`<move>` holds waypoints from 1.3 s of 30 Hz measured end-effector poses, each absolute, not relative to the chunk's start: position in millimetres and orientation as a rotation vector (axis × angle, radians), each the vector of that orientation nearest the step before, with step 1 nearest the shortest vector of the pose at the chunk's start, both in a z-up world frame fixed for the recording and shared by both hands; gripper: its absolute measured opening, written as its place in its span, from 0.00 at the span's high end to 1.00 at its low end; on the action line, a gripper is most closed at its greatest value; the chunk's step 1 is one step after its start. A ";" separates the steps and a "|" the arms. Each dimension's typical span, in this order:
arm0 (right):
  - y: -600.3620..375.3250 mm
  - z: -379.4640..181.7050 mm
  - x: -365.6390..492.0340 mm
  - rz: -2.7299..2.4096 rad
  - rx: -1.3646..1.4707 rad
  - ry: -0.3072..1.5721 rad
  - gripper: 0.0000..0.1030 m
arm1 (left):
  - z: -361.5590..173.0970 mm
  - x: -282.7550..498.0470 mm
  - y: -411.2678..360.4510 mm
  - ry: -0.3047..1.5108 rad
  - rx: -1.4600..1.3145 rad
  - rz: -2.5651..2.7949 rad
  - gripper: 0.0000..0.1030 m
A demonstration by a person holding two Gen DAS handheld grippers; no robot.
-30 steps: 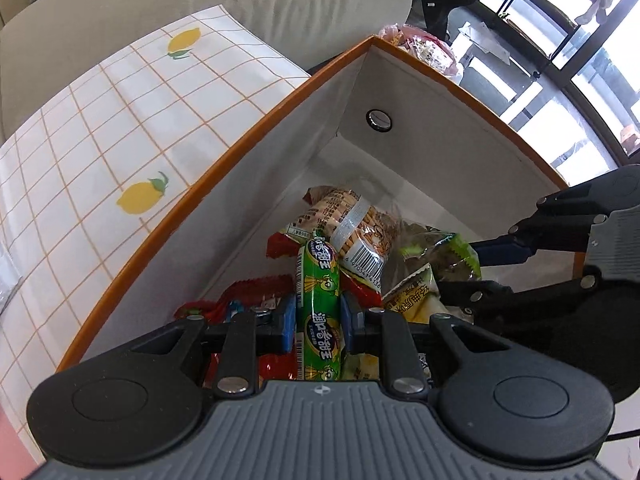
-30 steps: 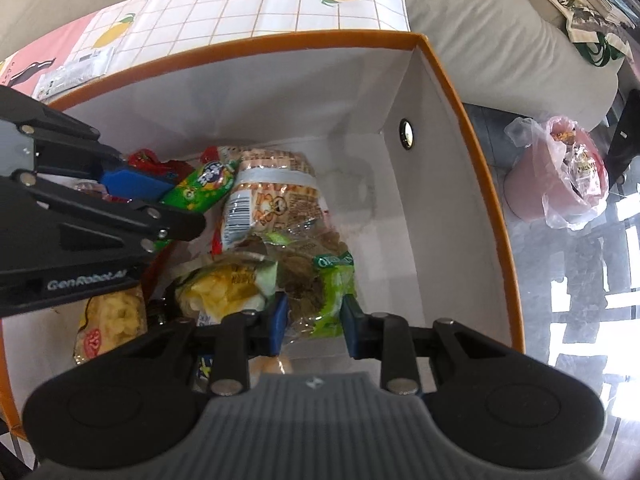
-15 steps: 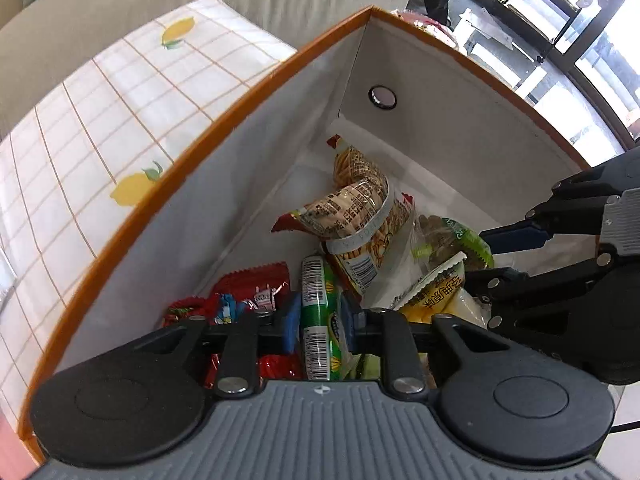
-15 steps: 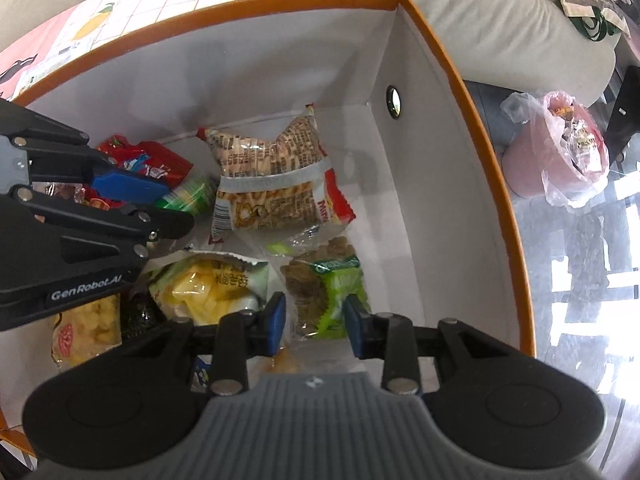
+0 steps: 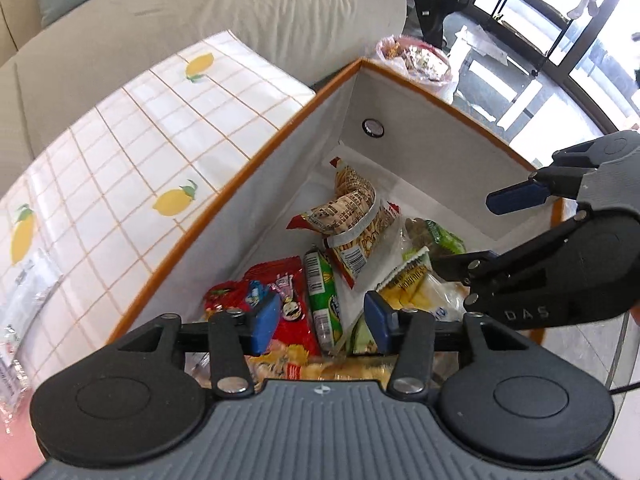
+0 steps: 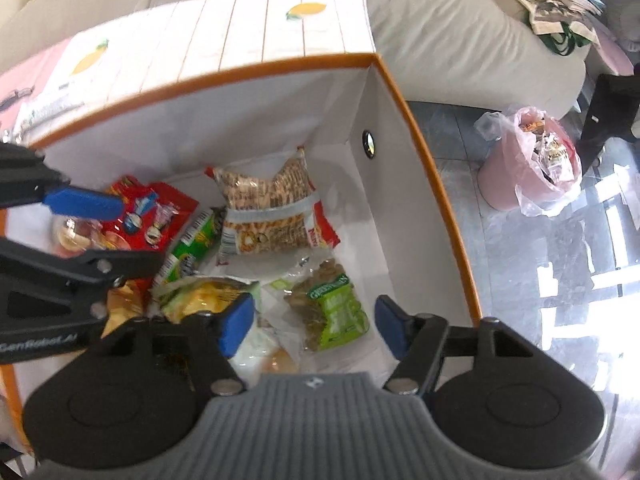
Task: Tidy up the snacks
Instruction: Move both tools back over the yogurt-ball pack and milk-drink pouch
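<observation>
A grey sofa (image 5: pixel 180 40) runs behind everything, and in front of it lies a white checked cloth with lemons (image 5: pixel 132 152) covering the desk. Beside the cloth stands a white storage box with an orange rim (image 6: pixel 424 184), and all the snacks lie on its floor. The left claw (image 5: pixel 320 318) hangs over the near end of the box, its blue pads (image 5: pixel 266 320) apart and opening, pressing on nothing; the green tube-shaped snack pack (image 5: pixel 322 292) lies below the gap between them, beside a red packet (image 5: pixel 276 280). The right claw (image 6: pixel 316 324) hangs over the box too, its jaws also spreading, with the green bag of brown nuggets (image 6: pixel 332 308) lying loose on the floor under them. Further in, a large tan cracker bag with a pale band (image 6: pixel 268 208) rests on the box floor near the wall with the round metal-rimmed hole (image 6: pixel 369 144). A yellow chip bag (image 6: pixel 204 296) lies between the two claws. A pink bin lined with a plastic bag (image 6: pixel 532 160) stands on the floor outside.
</observation>
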State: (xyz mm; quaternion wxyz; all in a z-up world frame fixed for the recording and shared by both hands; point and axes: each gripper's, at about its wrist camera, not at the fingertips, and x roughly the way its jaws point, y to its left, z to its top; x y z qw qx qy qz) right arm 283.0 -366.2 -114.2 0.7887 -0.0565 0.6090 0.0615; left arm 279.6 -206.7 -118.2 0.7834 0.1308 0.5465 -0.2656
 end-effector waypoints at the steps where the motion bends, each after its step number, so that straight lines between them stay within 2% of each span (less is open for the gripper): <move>1: -364.2 -109.8 280.6 0.130 -0.124 1.309 0.33 | -113.2 276.5 -204.7 1.172 0.287 -0.573 0.44; 14: -322.9 -43.4 238.6 0.153 -0.108 1.156 0.27 | -52.6 232.3 -157.0 1.034 0.286 -0.528 0.37; 24: -283.1 -20.7 209.2 0.230 0.024 1.031 0.22 | -22.6 201.9 -97.4 0.936 0.213 -0.425 0.36; 39: -175.8 -19.6 202.8 0.432 -0.014 0.883 0.21 | -26.3 184.4 38.5 0.888 0.098 -0.200 0.36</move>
